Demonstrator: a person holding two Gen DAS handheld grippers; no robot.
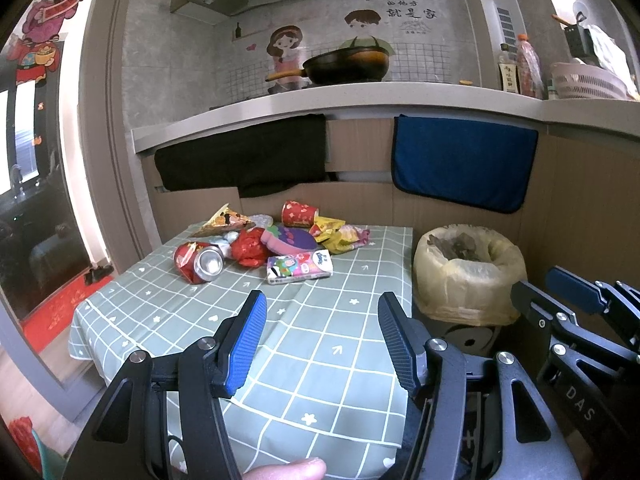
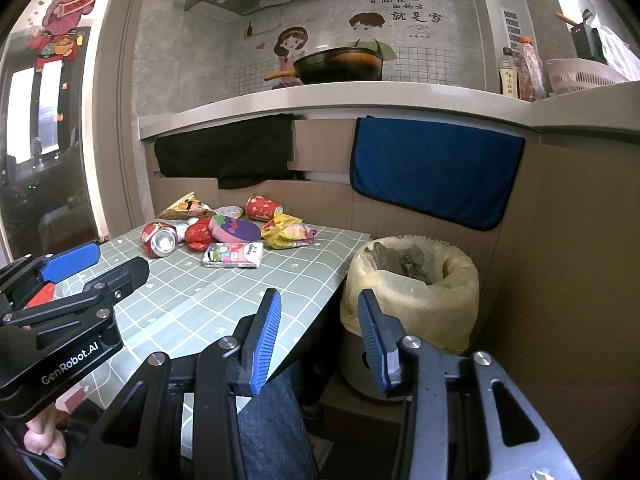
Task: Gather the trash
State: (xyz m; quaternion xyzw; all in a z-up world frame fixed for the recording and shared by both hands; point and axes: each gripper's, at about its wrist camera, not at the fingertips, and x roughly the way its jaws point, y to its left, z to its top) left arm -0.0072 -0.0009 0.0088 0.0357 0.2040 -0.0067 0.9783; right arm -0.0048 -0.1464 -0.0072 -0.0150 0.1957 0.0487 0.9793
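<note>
A pile of trash lies at the far end of the green checked table [image 1: 320, 344]: a crushed red can [image 1: 198, 261], a tissue pack [image 1: 299, 267], a red paper cup [image 1: 298, 213], yellow wrappers [image 1: 340, 236], a purple pouch [image 1: 290, 238] and a red wrapper [image 1: 250, 249]. The bin [image 1: 468, 272] with a yellow bag stands right of the table. My left gripper [image 1: 320, 308] is open and empty above the table's near half. My right gripper [image 2: 318, 304] is open and empty, over the table's right edge beside the bin [image 2: 412, 284]. The can [image 2: 159, 239] and tissue pack [image 2: 234, 255] show there too.
A kitchen counter [image 1: 360, 100] with a wok [image 1: 344, 65] runs behind the table. A black cloth [image 1: 244, 156] and a blue towel [image 1: 464, 160] hang from it. Bottles [image 1: 528, 66] and a basket [image 1: 588, 80] stand at the right. A glass door [image 1: 36, 184] is at the left.
</note>
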